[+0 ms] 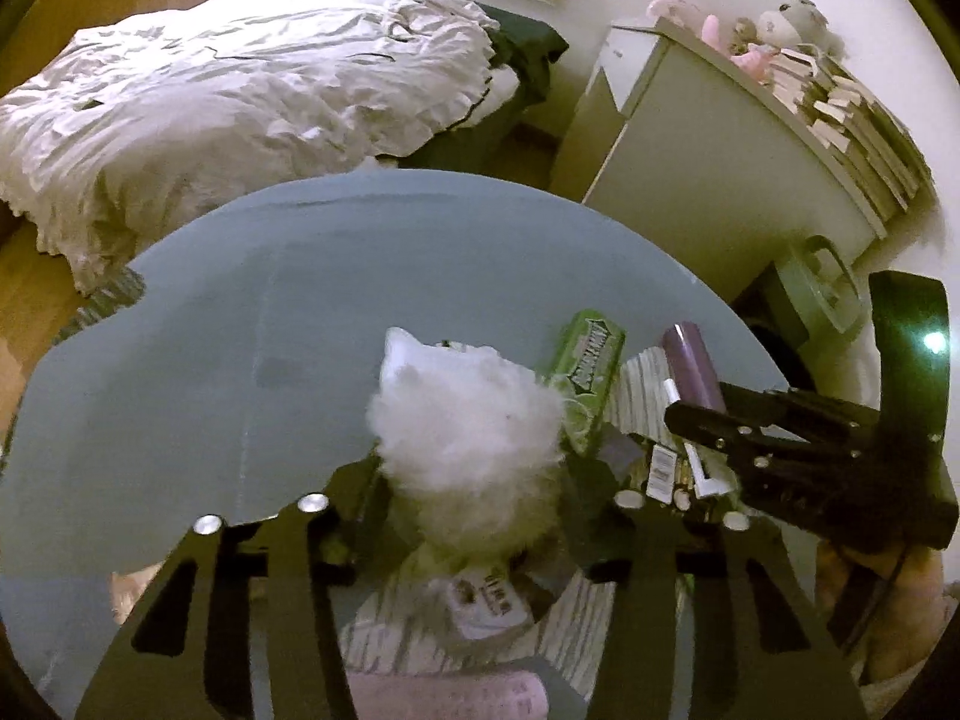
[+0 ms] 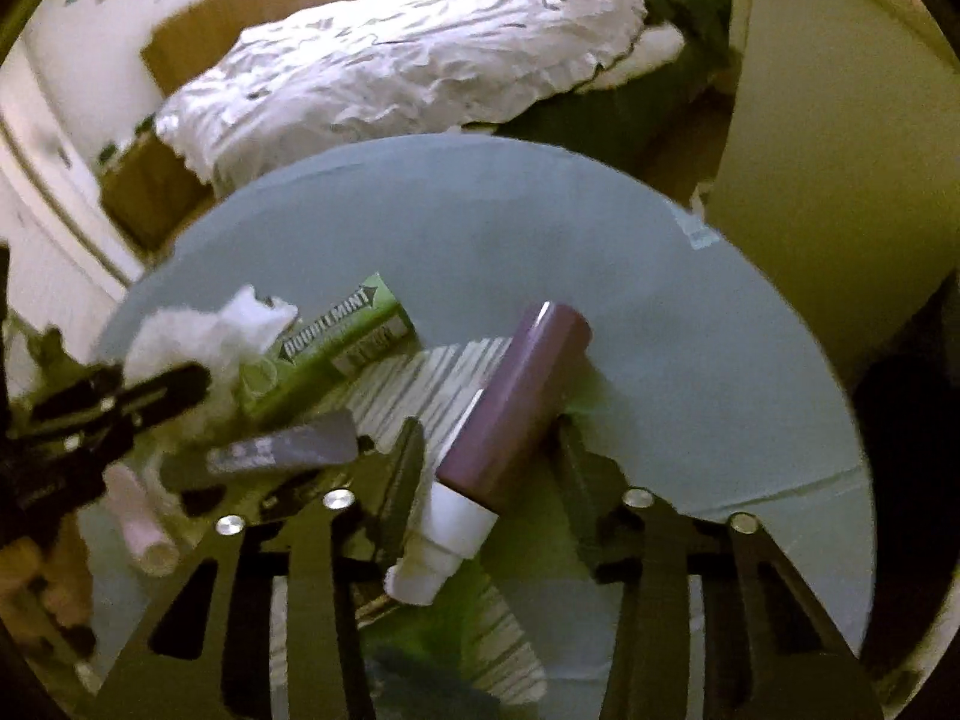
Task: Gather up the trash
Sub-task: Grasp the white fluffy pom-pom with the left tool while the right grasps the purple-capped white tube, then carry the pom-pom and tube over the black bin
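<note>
Plainly, "DOUBLEMINT" marks the green pack [image 2: 336, 342]; right hand-held gripper [image 2: 489, 468] clamps the purple tube [image 2: 516, 402].

White crumpled tissue wad [image 1: 462, 420] between left hand-held gripper [image 1: 474, 474] fingers, purple white-capped tube [image 2: 510, 414] tilted between right hand-held gripper [image 2: 480, 468] fingers, green gum pack [image 2: 336, 342] lying beyond.

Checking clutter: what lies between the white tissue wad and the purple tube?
The green gum pack, leaning diagonally between the white tissue wad and purple tube; clearest in right wrist view.
</note>
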`<state>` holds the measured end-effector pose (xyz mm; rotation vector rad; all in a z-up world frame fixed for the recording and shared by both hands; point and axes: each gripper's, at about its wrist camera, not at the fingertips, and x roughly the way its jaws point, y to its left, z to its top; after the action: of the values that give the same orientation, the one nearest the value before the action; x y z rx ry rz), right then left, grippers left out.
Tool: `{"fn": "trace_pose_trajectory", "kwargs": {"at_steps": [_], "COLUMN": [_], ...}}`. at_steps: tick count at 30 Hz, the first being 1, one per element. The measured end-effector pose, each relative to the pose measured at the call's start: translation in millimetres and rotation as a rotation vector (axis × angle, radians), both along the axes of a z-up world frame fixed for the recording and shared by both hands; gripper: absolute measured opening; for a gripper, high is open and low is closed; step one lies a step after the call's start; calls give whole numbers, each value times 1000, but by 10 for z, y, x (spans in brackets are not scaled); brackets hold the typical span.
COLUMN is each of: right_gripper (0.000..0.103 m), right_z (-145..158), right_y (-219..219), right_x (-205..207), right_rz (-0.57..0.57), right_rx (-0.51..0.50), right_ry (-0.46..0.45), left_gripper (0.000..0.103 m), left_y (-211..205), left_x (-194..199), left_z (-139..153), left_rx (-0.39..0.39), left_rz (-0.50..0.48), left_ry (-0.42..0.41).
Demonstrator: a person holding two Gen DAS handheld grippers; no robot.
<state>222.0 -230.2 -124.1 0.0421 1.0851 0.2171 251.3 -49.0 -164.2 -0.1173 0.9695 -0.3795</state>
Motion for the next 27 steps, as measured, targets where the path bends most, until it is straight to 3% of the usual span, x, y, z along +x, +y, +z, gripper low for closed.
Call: {"fn": "trace_pose_trajectory", "kwargs": {"at_steps": [3,6,9,13,20,27], "right_gripper": [30,26,26,26,26,26], "right_z": [-26,42,230,501,881,898], "right_y": [-63,-223,-518,-877,-1709,-2630], "right_x": [-13,-93,-273,-530,-1025,-1501], "right_rz": [3,-14,-43,-88,-229,-456], "right_rx": [26,122,269,376,475,475], "right_ry": [-11,-48,-137,-251,-444,-573], "left_gripper": [41,41,41,41,41,41], "left_y": [44,95,107,-61,-810,-1735], "left_x": [-28,-96,-248,-400,-489,-548], "left_z": [40,177,404,695,1054,1104], "left_rx": [-22,-42,-86,-108,-140,-160], "left_rz": [23,40,29,-26,-179,-337], "left_ry": [-15,-55,-108,-172,-233,-240]}}
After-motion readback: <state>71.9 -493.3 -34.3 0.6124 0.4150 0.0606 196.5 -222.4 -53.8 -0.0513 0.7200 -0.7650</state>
